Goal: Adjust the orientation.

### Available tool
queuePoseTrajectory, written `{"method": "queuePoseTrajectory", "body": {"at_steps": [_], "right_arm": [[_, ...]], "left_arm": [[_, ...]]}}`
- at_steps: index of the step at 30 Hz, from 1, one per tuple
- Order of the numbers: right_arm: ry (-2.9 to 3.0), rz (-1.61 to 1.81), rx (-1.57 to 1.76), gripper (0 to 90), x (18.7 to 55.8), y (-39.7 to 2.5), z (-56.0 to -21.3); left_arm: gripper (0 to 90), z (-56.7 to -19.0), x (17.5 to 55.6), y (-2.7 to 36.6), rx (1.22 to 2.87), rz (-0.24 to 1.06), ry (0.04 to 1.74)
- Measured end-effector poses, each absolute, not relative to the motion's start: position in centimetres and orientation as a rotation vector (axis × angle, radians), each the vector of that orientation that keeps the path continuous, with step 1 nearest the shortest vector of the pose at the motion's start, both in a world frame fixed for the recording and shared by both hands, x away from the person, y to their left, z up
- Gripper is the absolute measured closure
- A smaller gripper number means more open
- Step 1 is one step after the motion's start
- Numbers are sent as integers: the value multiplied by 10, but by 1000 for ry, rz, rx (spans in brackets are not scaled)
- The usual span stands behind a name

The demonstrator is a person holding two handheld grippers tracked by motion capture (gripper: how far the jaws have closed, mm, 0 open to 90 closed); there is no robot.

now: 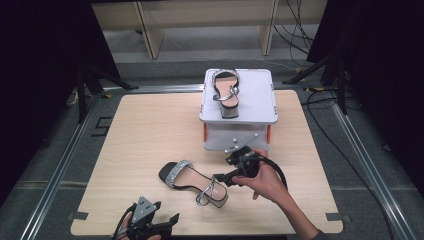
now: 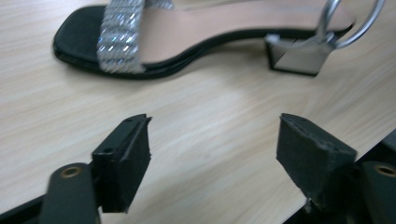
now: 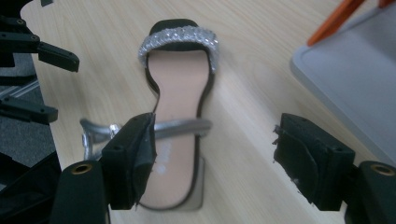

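Right gripper view looks along the right gripper [image 3: 212, 154], whose two black jaws stand wide apart with nothing clamped between them. The left-hand pad [image 3: 140, 154] of that view overlaps the heel end of a sandal [image 3: 180, 116] lying on the wooden table [image 3: 243, 93], just by its silver ankle strap [image 3: 182, 126]; whether the pad touches the shoe cannot be told. The other jaw hangs over bare wood beside the sandal. The sandal's toe, with its glittering band [image 3: 180, 37], points away from the gripper.

From the high view, the right gripper [image 1: 225, 179] sits in the person's right hand [image 1: 265, 181] at the heel of the sandal [image 1: 192, 182], which lies flat near the middle of the table [image 1: 145, 125]. Just behind the hand stands a grey raised stand [image 1: 255, 95] with a second sandal [image 1: 227, 92] on top.

At the table's near edge the left gripper [image 1: 167, 222] is apart from the sandal. In the left gripper view its jaws [image 2: 212, 154] are also spread open and empty above the wood, with the sandal [image 2: 187, 42] lying sideways beyond them, its block heel [image 2: 296, 56] to the right.
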State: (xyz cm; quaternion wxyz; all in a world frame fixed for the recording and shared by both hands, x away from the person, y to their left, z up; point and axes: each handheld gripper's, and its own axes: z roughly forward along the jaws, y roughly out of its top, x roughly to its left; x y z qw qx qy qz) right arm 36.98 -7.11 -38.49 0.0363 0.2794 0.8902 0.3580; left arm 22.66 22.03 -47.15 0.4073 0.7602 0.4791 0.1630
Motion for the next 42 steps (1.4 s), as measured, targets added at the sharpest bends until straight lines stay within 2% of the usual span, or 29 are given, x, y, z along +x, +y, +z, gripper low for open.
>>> {"method": "queuePoseTrajectory", "body": {"at_steps": [5,8,14,17,21,22,23,24,32,36,40,42], "right_arm": [[2788,1058,798,275,375,-33,-387],[2834,1000,754,274,377,-11,-391],[2879,848,730,275,383,19,-404],[2901,775,724,265,387,26,-414],[2936,703,730,250,389,30,-425],[2942,682,730,248,389,31,-427],[2943,660,736,247,389,31,-429],[2940,639,732,245,390,32,-431],[2971,492,739,248,392,36,-450],[2994,495,757,302,391,32,-453],[2988,510,758,405,388,28,-449],[2985,521,760,417,389,23,-448]], "left_arm": [[241,-475,223,225,1998,436,1212],[233,-474,221,225,1985,406,1214],[230,-475,220,229,2030,432,1210],[230,-475,219,228,1985,412,1227],[229,-474,220,231,1972,415,1235],[228,-473,222,234,2018,442,1217],[227,-473,221,232,1972,425,1226],[226,-472,221,234,2009,438,1215],[226,-473,220,231,1969,397,1211],[226,-473,220,231,1968,388,1204],[226,-471,220,232,1975,407,1198],[226,-472,220,232,1964,412,1198]]}}
